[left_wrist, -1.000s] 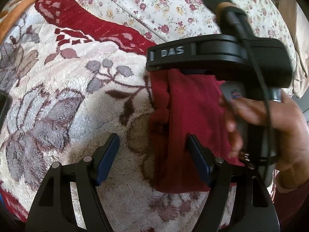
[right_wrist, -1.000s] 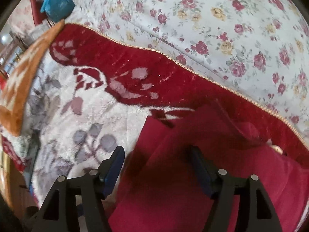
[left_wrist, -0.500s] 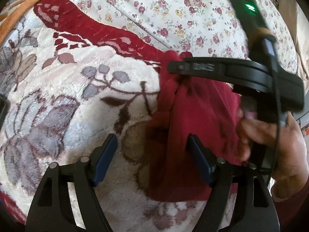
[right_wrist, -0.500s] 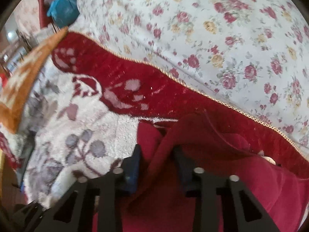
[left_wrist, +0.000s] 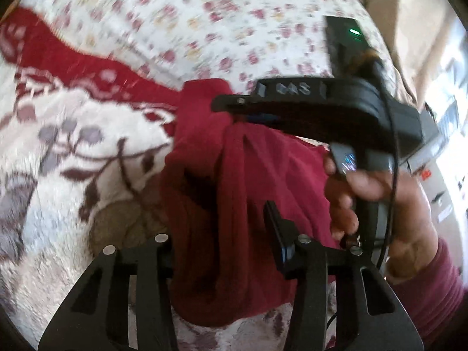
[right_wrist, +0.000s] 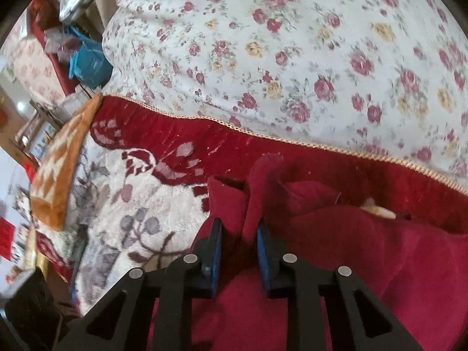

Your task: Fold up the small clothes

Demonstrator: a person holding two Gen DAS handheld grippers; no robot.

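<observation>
Right hand-held gripper (right_wrist: 238,242) clamped narrow on a bunched fold of the red garment (right_wrist: 336,263), blue pads (right_wrist: 217,251) pressing the cloth from both sides; in the left wrist view the same right hand-held gripper (left_wrist: 242,111) shows up at the far end of the garment, person's hand (left_wrist: 377,201) wrapped round its handle, green LED lit on its top. Left hand-held gripper (left_wrist: 222,234) has its fingers set partway apart with the near end of the red garment (left_wrist: 251,193) bulging between them; right finger (left_wrist: 278,234) touches cloth, left finger mostly hidden behind the fabric, so can't tell if it's actually gripping. Garment hangs gathered in vertical folds between the two grippers, lifted at the far end, lower edge down on the plush blanket (left_wrist: 73,158), cream with grey-brown leaf print and a red border (right_wrist: 292,152) with gold cord trim. Far side of that: white floral sheet (right_wrist: 292,58) with red and yellow roses. Left edge, right wrist view: orange-and-white patterned cloth (right_wrist: 61,181), and further back a blue bag (right_wrist: 87,64) among clutter. Left view is motion-blurred
</observation>
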